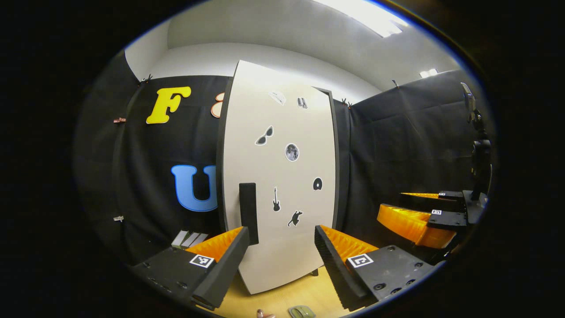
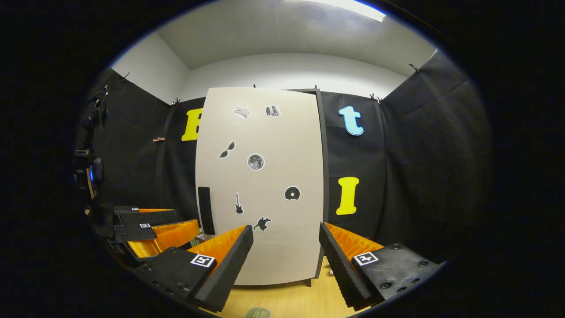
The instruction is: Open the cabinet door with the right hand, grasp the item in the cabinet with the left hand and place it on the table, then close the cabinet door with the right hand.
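Note:
A tall white cabinet (image 1: pixel 282 176) with small stickers on its door stands on the wooden table, door closed; its dark vertical handle (image 1: pixel 248 212) sits at the door's lower left. The same cabinet (image 2: pixel 260 185) and handle (image 2: pixel 205 210) face me in the right gripper view. My left gripper (image 1: pixel 282 240) is open, held a short way in front of the door with nothing between its fingers. My right gripper (image 2: pixel 287 240) is open too, also facing the door at a distance. The right gripper (image 1: pixel 423 216) appears at the right in the left gripper view, the left gripper (image 2: pixel 150 227) at the left in the right gripper view. The cabinet's inside is hidden.
The light wooden table (image 1: pixel 300 296) runs under the cabinet. A small greenish object (image 1: pixel 302 312) and a small brownish one (image 1: pixel 264 314) lie on it near the front edge. Black cloth walls close in behind and on both sides. A camera stand (image 1: pixel 479 150) rises at the right.

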{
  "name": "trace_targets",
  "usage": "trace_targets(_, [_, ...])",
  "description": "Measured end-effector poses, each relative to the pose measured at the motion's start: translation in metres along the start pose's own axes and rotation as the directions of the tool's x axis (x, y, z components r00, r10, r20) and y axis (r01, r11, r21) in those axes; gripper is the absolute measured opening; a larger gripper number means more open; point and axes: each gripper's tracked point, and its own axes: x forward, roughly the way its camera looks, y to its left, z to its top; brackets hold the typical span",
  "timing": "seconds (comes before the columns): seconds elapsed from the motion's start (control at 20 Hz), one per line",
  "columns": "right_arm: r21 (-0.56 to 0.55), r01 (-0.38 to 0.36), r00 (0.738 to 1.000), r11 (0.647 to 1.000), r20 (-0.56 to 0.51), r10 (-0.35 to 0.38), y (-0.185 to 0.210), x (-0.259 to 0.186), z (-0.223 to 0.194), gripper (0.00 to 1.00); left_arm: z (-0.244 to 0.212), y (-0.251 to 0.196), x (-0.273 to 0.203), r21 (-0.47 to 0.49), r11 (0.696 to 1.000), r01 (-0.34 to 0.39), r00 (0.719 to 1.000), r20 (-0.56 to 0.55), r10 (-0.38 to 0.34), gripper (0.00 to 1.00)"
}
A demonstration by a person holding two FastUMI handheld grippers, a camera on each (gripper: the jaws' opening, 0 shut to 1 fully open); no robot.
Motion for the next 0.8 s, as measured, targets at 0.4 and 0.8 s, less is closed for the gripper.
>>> trace_targets(0.4, [0.007, -0.036, 0.999, 0.999, 0.001, 0.036, 0.0050, 0.0091, -0.0006, 0.98, 0.0007, 0.0051, 0.0066, -0.031, 0.999, -0.039, 0.999, 0.009, 0.040, 0.94])
trace_targets(0.8, [-0.002, -0.049, 0.999, 0.999, 0.007, 0.049, 0.0040, 0.0097, 0.0024, 0.98, -0.0004, 0.0056, 0.0098, -0.055, 0.998, -0.035, 0.999, 0.017, 0.036, 0.94])
